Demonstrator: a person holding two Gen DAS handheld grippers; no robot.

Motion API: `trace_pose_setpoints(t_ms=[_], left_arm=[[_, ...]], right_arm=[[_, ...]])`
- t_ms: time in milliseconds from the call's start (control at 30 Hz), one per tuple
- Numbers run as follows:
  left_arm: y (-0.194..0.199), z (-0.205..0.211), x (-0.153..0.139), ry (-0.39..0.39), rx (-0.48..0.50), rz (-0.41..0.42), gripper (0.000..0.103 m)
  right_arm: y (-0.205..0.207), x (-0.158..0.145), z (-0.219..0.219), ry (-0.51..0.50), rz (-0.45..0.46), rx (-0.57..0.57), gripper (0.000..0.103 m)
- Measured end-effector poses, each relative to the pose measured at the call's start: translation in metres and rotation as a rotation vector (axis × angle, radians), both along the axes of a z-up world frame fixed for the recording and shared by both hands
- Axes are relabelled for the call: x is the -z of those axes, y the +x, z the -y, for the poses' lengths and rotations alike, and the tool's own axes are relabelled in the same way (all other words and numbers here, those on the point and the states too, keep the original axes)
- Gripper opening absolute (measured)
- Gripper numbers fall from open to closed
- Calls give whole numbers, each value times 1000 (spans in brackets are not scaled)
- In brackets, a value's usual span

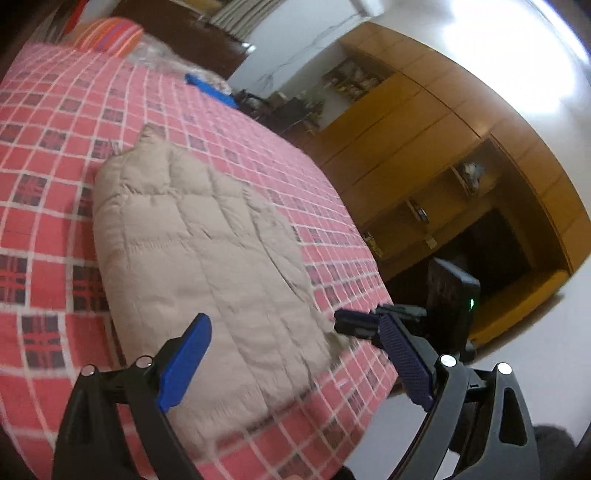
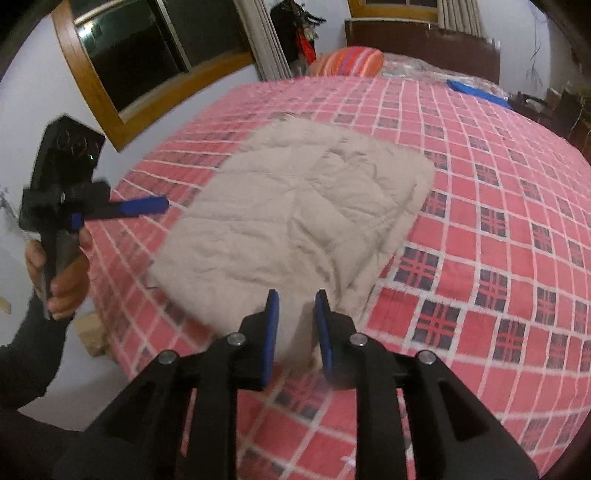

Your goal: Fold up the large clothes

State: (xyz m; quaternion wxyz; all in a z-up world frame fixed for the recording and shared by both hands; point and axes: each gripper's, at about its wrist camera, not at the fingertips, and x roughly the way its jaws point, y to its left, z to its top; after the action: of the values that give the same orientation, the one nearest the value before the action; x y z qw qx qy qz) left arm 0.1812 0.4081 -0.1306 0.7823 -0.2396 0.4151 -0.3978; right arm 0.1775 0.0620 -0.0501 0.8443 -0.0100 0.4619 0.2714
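Observation:
A beige quilted jacket point(image 1: 199, 240) point(image 2: 295, 206) lies folded into a long block on the red checked bedspread point(image 1: 44, 206) point(image 2: 498, 258). My left gripper point(image 1: 293, 317) is wide open above the jacket's near end, with nothing between its blue fingers point(image 1: 188, 362). In the right wrist view the left gripper point(image 2: 162, 205) hangs off the bed's left edge in a hand point(image 2: 66, 280). My right gripper point(image 2: 296, 294) is at the jacket's near corner with its fingers close together and beige fabric filling the gap. The left wrist view shows the right gripper point(image 1: 338, 325) at that same corner.
A striped orange pillow point(image 1: 110, 35) point(image 2: 351, 61) and a blue item point(image 1: 210, 90) point(image 2: 476, 92) lie at the head of the bed. A wooden wardrobe with shelves point(image 1: 424, 147) stands past one bed edge. A wood-framed window point(image 2: 140, 55) is in the wall on the other side.

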Motion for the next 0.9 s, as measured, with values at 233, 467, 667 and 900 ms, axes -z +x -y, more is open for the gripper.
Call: trace_pose_setpoints(t_ms=[233,467,667,900], left_arm=[[-4,16,52,65,5,-97,93],[-60,6,16,132,-139,0,95],[-153,20,-1,447,-347,187,95],[-220,24,-27,598,-445,277,95]], right_arm=[[0,41,-1,-28,-38,52,18],[-50,10,18,53,49,149,61],[-117,10,6,-159,218,325,100],[-172,-9,-18,-298,308,416,100]])
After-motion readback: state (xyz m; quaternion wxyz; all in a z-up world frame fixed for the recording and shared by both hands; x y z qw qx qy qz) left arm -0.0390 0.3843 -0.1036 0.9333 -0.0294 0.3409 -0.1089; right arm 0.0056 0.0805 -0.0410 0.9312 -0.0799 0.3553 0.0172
